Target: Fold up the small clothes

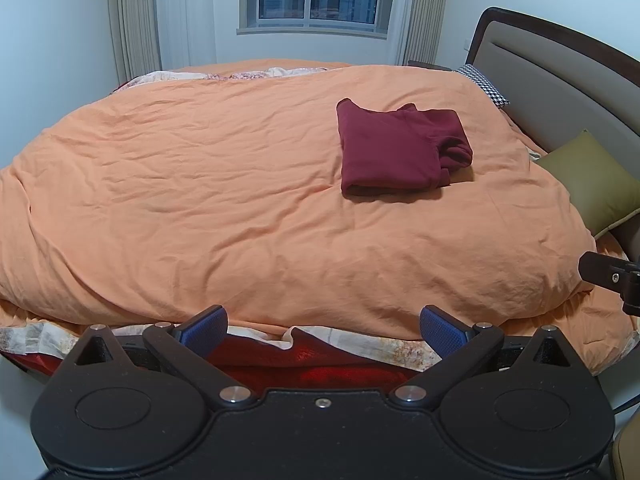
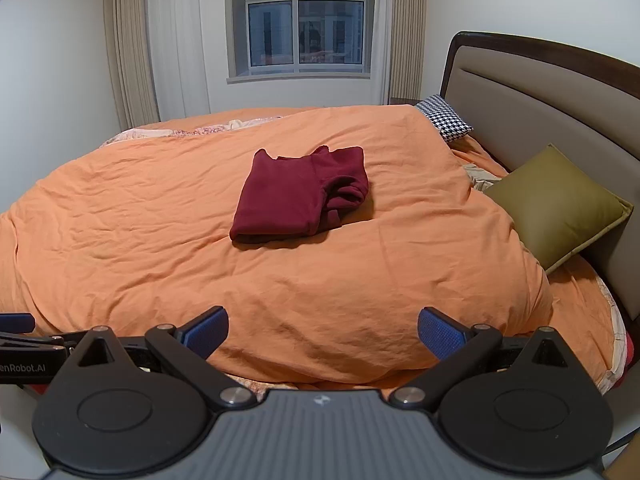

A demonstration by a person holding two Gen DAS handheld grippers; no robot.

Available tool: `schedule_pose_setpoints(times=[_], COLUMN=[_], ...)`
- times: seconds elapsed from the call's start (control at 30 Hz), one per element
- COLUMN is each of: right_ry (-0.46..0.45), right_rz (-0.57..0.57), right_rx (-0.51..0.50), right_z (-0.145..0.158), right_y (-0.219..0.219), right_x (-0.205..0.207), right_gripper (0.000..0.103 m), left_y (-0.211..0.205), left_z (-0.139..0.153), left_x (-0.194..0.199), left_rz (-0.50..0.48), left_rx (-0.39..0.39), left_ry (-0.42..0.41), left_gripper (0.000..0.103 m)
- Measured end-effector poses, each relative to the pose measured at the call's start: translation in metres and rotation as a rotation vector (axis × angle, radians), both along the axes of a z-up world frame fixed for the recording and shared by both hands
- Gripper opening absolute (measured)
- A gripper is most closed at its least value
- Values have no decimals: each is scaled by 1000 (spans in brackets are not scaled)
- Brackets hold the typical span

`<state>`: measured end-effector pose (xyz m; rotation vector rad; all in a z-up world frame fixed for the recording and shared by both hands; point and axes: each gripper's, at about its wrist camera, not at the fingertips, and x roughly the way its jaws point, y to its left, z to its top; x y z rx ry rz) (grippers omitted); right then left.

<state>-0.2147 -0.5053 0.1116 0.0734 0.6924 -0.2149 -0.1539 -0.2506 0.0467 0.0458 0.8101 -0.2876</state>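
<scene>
A dark red garment (image 1: 396,148) (image 2: 302,196) lies folded into a compact rectangle on the orange duvet (image 1: 240,200) (image 2: 320,280), toward the headboard side. My left gripper (image 1: 323,330) hangs open at the near edge of the bed, well short of the garment, with nothing between its blue pads. Open as well, my right gripper (image 2: 323,330) sits over the near edge of the duvet, also far from the garment and holding nothing. Part of the right gripper shows at the right edge of the left wrist view.
An olive cushion (image 2: 560,208) (image 1: 596,184) and a houndstooth pillow (image 2: 444,118) (image 1: 486,88) lean at the padded headboard (image 2: 540,92) on the right. A window (image 2: 300,24) with curtains is behind the bed. A red blanket (image 1: 312,364) hangs below the duvet's near edge.
</scene>
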Motion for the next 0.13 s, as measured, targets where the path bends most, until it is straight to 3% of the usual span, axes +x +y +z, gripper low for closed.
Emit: schedule_pose_setpoints(times=[0.13], right_ry=[0], right_rz=[1], right_rx=[0], right_z=[0], right_y=[0], right_x=[0], right_gripper=[103], left_y=[1], left_z=[-1], left_x=[1], left_rz=[-1], left_rx=[0], left_ry=[3], left_gripper=[102])
